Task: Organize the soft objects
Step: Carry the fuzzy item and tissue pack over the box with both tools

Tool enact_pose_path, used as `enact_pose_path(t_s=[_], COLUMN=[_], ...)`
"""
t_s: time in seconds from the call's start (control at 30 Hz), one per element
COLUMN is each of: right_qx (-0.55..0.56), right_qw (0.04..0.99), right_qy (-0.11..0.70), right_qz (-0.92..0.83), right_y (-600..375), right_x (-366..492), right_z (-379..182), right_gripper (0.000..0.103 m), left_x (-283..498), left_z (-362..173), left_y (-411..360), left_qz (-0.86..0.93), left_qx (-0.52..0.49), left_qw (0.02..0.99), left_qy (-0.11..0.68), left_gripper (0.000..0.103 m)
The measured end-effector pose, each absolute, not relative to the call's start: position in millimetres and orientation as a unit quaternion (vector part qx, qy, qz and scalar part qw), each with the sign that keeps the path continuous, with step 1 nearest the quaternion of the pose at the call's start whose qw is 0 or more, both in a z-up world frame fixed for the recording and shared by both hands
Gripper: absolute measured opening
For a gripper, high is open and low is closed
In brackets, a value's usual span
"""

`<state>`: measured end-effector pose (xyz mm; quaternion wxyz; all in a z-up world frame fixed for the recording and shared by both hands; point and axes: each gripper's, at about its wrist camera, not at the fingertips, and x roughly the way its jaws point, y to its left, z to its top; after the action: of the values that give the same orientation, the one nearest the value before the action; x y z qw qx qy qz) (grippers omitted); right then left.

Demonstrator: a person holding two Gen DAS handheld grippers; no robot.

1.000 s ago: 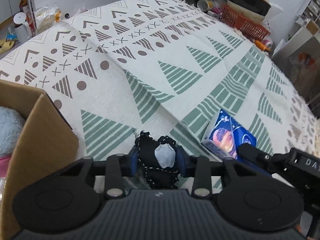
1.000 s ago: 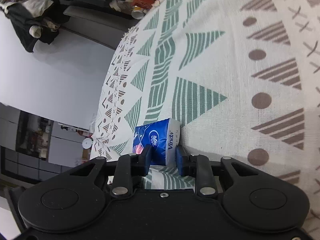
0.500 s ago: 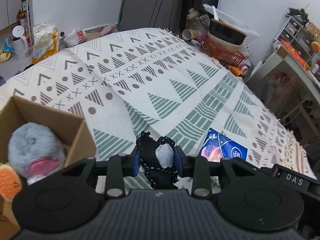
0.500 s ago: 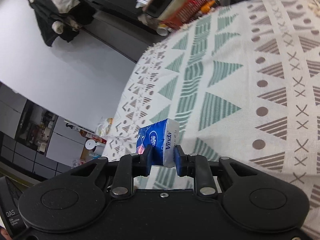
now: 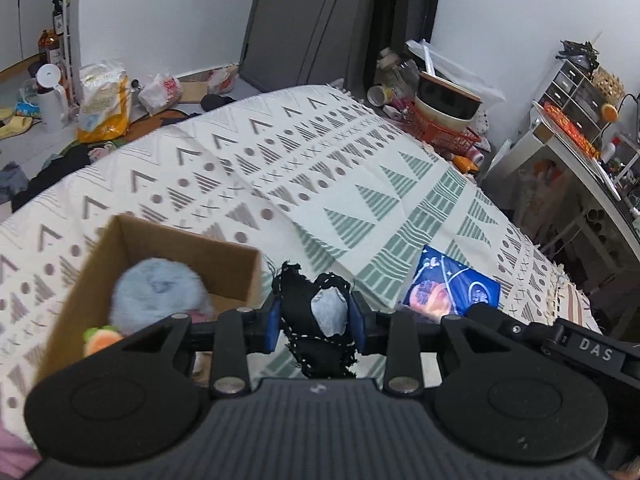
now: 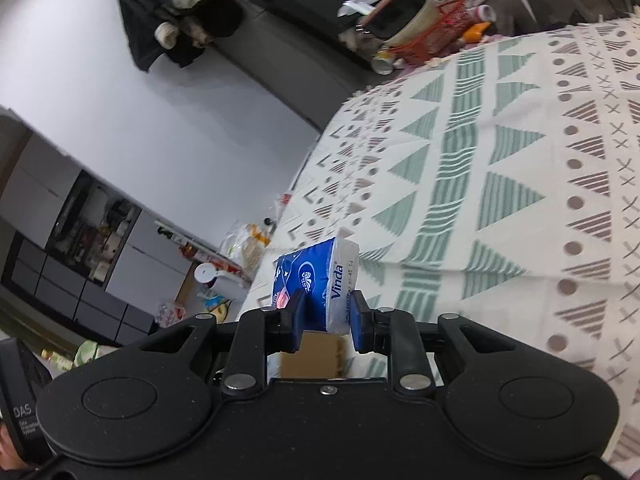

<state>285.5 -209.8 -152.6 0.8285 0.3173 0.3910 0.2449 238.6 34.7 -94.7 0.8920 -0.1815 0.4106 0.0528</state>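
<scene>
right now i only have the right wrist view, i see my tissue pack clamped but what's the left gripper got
Observer: The left gripper is shut on a black fabric piece with a pale grey patch.
Operator: is the box near it
Observer: Yes, an open cardboard box sits just left of it on the patterned cloth.
Operator: anything in the box
Observer: A fluffy pale blue plush and something orange and green beside it.

Two matte-black claws: the left claw (image 5: 316, 322) has a ribbed grey housing, the right claw (image 6: 327, 316) a smooth one; both have blue finger pads, silver screws, round side discs and white "DAS" lettering.
</scene>
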Motion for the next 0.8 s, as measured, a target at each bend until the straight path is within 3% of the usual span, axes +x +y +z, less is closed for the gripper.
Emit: enact_pose_path(t_s=[0.47, 0.8], right_qx=[0.307, 0.280], right_qw=[0.835, 0.841], right_qy=[0.383, 0.392], right_qz=[0.248, 0.245], right_y=[-162, -127], right_x=[253, 249], right_z=[-128, -128], right_gripper=[0.023, 0.023], left_x=[195, 181], left_z=[-73, -86], left_y=[96, 127], left_qz=[0.084, 0.096], left_qx=[-0.190, -0.201], left_qw=[0.894, 0.885], left_qy=[0.397, 0.408], left_gripper=[0.034, 0.034])
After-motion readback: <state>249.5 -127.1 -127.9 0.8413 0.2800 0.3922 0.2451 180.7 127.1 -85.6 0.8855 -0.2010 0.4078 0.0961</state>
